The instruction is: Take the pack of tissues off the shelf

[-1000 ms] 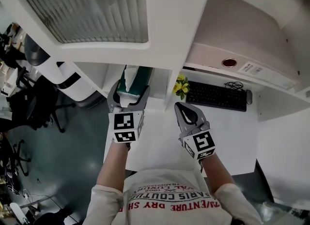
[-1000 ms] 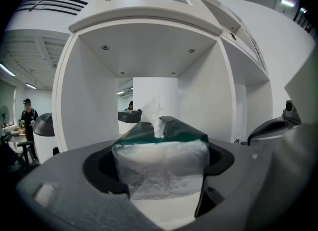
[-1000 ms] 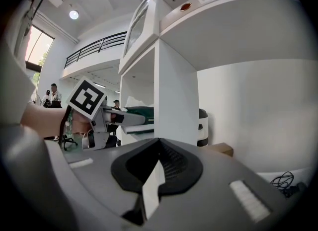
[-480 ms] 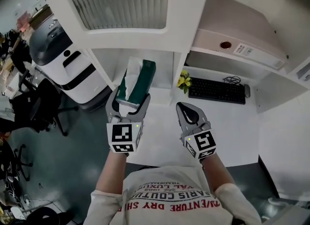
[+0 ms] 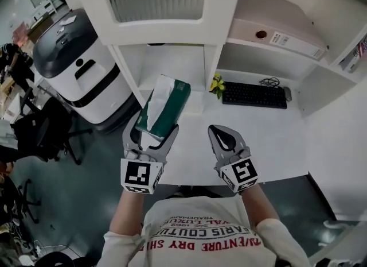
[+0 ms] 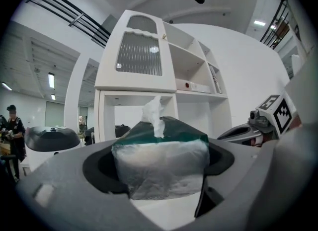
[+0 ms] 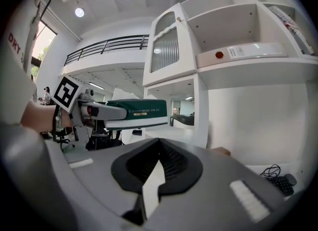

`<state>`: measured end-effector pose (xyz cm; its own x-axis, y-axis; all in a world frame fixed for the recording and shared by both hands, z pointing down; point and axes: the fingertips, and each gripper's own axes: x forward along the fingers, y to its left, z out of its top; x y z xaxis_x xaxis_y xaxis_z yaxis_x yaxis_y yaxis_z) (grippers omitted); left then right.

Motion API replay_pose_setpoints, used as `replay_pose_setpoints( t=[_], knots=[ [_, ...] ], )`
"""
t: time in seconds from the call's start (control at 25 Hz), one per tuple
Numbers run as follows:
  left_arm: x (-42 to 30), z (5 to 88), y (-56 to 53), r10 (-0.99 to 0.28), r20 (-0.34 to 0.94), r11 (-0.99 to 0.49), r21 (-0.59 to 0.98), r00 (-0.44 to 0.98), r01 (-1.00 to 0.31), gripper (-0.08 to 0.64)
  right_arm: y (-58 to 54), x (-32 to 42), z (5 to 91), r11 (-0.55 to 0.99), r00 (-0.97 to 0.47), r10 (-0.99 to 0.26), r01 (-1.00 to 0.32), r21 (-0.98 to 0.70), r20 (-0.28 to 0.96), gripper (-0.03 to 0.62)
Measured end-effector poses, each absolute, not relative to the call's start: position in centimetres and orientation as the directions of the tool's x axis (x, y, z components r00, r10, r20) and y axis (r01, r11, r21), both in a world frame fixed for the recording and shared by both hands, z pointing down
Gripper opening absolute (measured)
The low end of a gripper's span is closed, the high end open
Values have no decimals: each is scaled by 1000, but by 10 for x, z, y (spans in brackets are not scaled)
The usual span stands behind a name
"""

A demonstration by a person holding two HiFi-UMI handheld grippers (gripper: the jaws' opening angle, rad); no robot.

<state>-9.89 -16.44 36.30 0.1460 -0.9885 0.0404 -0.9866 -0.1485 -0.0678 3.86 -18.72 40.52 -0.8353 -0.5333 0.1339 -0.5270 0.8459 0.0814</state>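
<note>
A green and clear pack of tissues with a white tissue sticking out sits between the jaws of my left gripper, which is shut on its near end. The pack is in the air in front of the white shelf unit, outside its open lower compartment. The left gripper view shows the pack filling the jaws. My right gripper hovers over the white desk, shut and holding nothing. In the right gripper view the pack juts out of the left gripper.
A black keyboard and small yellow flowers are on the desk under the shelves. A pale binder lies on an upper shelf. A grey and white machine stands at the left, with office chairs beyond it.
My left gripper has drawn back from the shelf compartment with the pack, which now hangs fully outside it. The right gripper has stayed in nearly the same place.
</note>
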Motion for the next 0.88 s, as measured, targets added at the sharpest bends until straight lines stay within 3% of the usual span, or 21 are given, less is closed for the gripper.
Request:
replay_pose_setpoints(
  t=[0.44, 0.88],
  knots=[
    [-77, 380, -123, -954, 13, -301, -28, 301, -953, 425, -159, 62, 381, 779, -779, -625, -618, 110, 48, 2],
    [-69, 379, -140, -947, 24, -320, -34, 319, -947, 425, -170, 72, 377, 762, -762, -646, -640, 99, 39, 2]
  ],
)
